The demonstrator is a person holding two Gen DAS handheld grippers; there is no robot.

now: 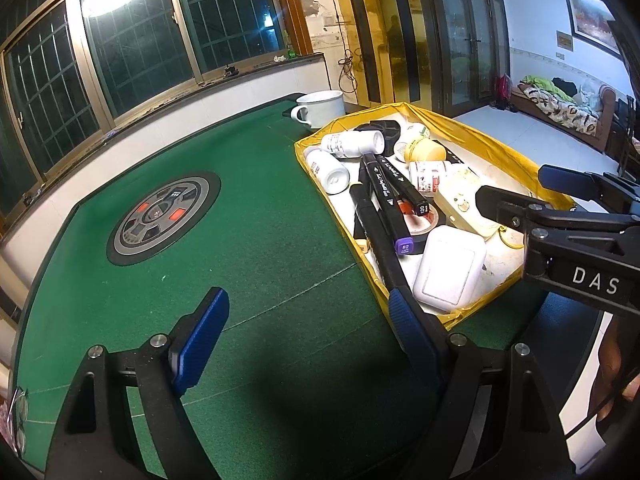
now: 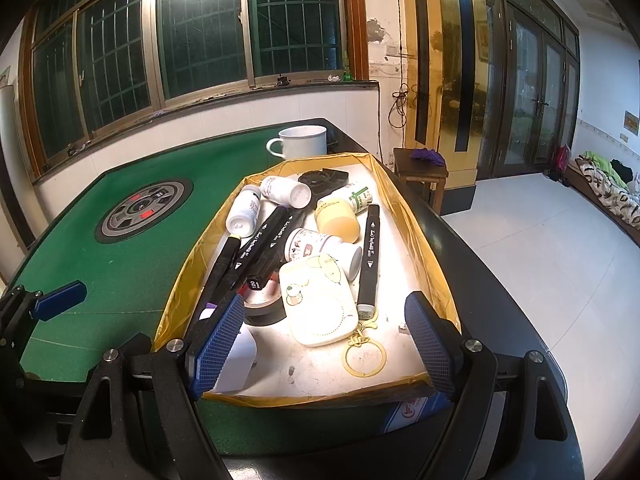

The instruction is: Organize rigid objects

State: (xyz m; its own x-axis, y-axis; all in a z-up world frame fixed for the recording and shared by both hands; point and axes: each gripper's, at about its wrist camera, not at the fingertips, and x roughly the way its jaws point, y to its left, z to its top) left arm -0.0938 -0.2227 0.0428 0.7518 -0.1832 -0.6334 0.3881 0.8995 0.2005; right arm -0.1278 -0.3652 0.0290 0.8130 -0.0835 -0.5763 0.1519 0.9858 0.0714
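A yellow-lined box (image 2: pixel 424 240) (image 1: pixel 516 156) on the green table holds several white bottles (image 2: pixel 242 214), black markers (image 2: pixel 368 256) (image 1: pixel 394 184), a cream case with a ring (image 2: pixel 320 300), a yellow-capped jar (image 2: pixel 336 218), a tape roll (image 2: pixel 264 308) and a white case (image 1: pixel 448 268). My right gripper (image 2: pixel 324 344) is open and empty above the box's near end. My left gripper (image 1: pixel 304 344) is open and empty over the green felt, left of the box. The right gripper also shows in the left wrist view (image 1: pixel 516 192).
A white mug (image 2: pixel 302 142) (image 1: pixel 320 108) stands behind the box. A round control panel (image 1: pixel 164 214) (image 2: pixel 142 210) sits in the table's middle. A small wooden stool (image 2: pixel 420 168) stands beyond the table's right edge. Windows and a wall are behind.
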